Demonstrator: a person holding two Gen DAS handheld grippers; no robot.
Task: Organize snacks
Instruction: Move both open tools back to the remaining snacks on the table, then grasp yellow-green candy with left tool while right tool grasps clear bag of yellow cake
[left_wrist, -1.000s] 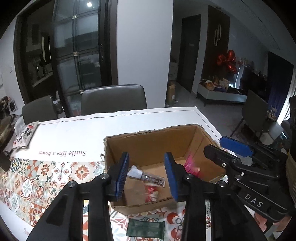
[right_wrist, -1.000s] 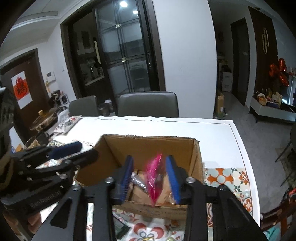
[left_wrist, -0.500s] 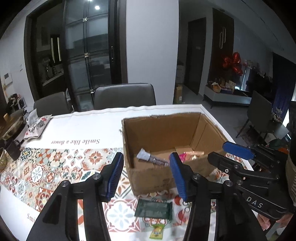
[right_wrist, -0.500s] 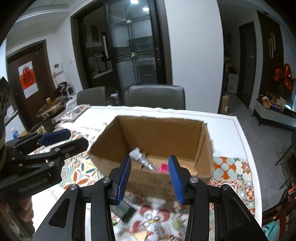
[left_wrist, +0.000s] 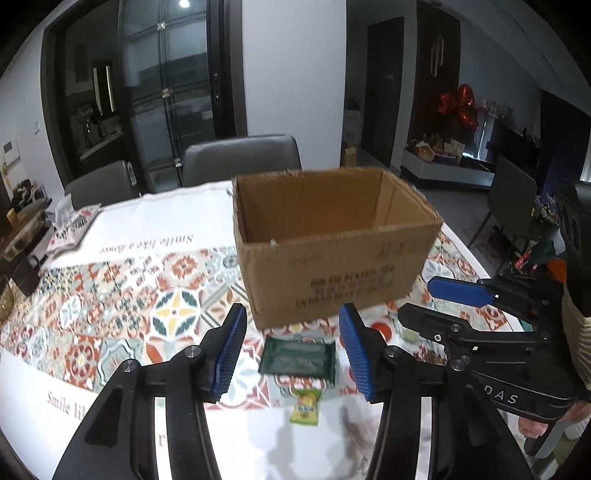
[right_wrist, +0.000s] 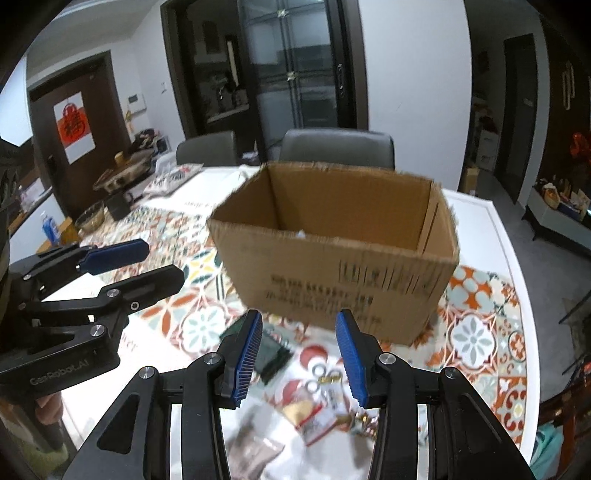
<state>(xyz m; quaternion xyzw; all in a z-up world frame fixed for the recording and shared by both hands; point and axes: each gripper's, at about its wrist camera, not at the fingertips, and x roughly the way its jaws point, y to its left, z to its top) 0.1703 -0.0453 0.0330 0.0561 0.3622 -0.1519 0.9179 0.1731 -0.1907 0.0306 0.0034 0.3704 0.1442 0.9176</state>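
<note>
Fingers, left gripper (left_wrist: 291, 354): blue ribbed pads parted, nothing btwn them; jaws have just been opening, now wide apart. Fingers, right gripper (right_wrist: 298, 356): blue pads also parted w/ an empty gap, nothing gripped. Both point down toward the near part of the table (left_wrist: 177, 218), which carries a patterned tile-print cloth w/ white borders and "Smile like a..." lettering. Cardboard box (left_wrist: 332, 247): open-topped, upright, mid-table toward the far edge, printed text on its near wall; contents not visible from the left wrist view, only a small white scrap shows at the rim in the right wrist view. Dark green packet (left_wrist: 298, 356): flat on the cloth just in front of the box's near wall, seen btwn the left pads but lying below them, not touched. Small yellow-green sachet (left_wrist: 304, 406): flat, just nearer than the green packet, toward the near edge. Loose snack wrappers (right_wrist: 317, 410): blurred cluster near the near edge, below the right gripper; types unclear. Grey chairs (left_wrist: 240, 158): two, at the table's far edge.
</note>
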